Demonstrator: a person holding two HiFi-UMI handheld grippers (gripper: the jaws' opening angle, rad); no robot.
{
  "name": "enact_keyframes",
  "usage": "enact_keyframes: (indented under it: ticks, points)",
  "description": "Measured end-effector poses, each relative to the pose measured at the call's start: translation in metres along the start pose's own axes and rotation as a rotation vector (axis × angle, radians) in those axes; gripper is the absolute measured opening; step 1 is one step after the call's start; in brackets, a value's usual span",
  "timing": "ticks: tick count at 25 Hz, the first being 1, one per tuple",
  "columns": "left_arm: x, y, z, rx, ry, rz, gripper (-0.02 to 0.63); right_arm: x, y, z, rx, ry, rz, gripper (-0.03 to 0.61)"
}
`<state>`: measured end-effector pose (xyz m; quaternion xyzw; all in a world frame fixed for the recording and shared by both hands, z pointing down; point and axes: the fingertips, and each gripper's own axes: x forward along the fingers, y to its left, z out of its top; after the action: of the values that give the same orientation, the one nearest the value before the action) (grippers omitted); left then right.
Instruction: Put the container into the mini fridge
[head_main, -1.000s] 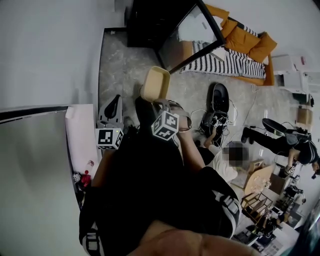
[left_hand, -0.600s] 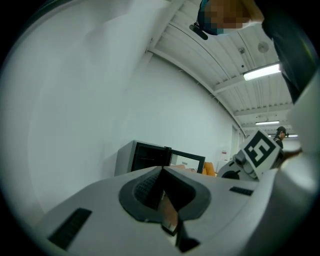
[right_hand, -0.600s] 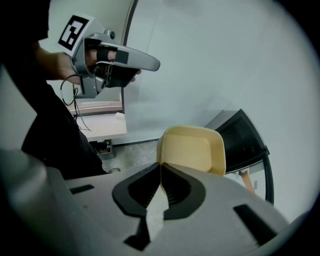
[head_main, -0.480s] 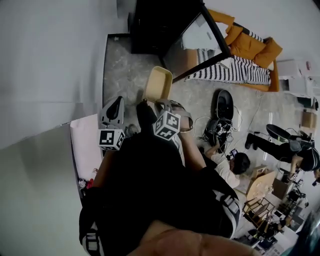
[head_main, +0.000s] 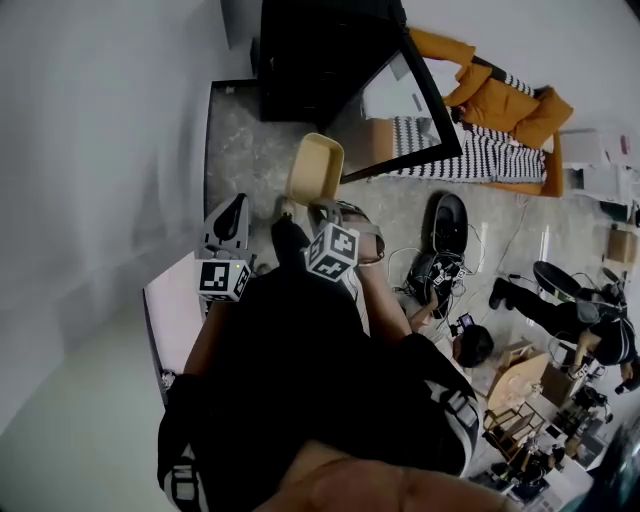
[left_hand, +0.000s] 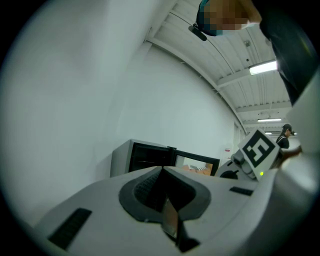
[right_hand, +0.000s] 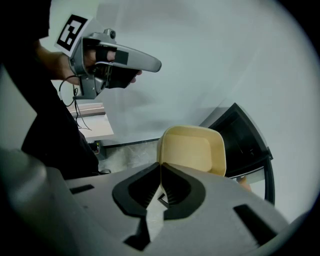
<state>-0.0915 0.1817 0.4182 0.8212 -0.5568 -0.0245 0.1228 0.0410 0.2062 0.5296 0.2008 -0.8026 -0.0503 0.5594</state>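
Observation:
A pale yellow container (head_main: 315, 168) is held tilted on edge above the floor, with my right gripper (head_main: 300, 205) shut on its rim. In the right gripper view the container (right_hand: 192, 149) stands just past the closed jaws of that gripper (right_hand: 161, 167). The black mini fridge (head_main: 310, 60) stands ahead against the wall, its glass door (head_main: 400, 120) swung open to the right. My left gripper (head_main: 232, 205) hangs left of the container, shut and empty. In its own view the left gripper (left_hand: 161, 172) points toward the fridge (left_hand: 145, 157).
A white wall runs along the left. A white table edge (head_main: 175, 310) lies by my left side. Right of the fridge are a striped rug (head_main: 480, 155) and orange cushions (head_main: 500, 90). A person (head_main: 470, 345) sits on the floor among cables and bags.
The view has shifted toward the fridge, which now looks larger and nearer. The grey table at the left has slid down and back. The container stays in the right gripper.

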Motion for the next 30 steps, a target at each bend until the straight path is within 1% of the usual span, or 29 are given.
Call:
enact_keyframes:
  ticks: [3, 9, 13, 18, 23, 30]
  points:
    - [0.039, 0.0, 0.01, 0.03, 0.023, 0.005, 0.005, 0.013, -0.036, -0.007, -0.002, 0.004, 0.003, 0.009]
    - [0.113, -0.004, 0.019, 0.047, -0.002, -0.012, 0.005, 0.037, -0.1, -0.016, -0.026, -0.006, 0.013, 0.009]
    - [0.145, -0.007, 0.034, 0.061, 0.022, -0.002, 0.005, 0.051, -0.136, -0.02, -0.054, 0.002, 0.012, 0.009]
    - [0.169, 0.002, 0.035, 0.064, 0.032, 0.006, 0.005, 0.066, -0.163, -0.021, -0.058, 0.019, 0.001, 0.009]
    - [0.191, 0.015, 0.038, 0.073, 0.019, 0.015, 0.005, 0.082, -0.181, -0.02, -0.047, 0.027, 0.001, 0.009]
    - [0.231, 0.034, 0.041, 0.087, 0.001, -0.018, 0.005, 0.107, -0.212, -0.015, -0.02, 0.045, -0.012, 0.009]
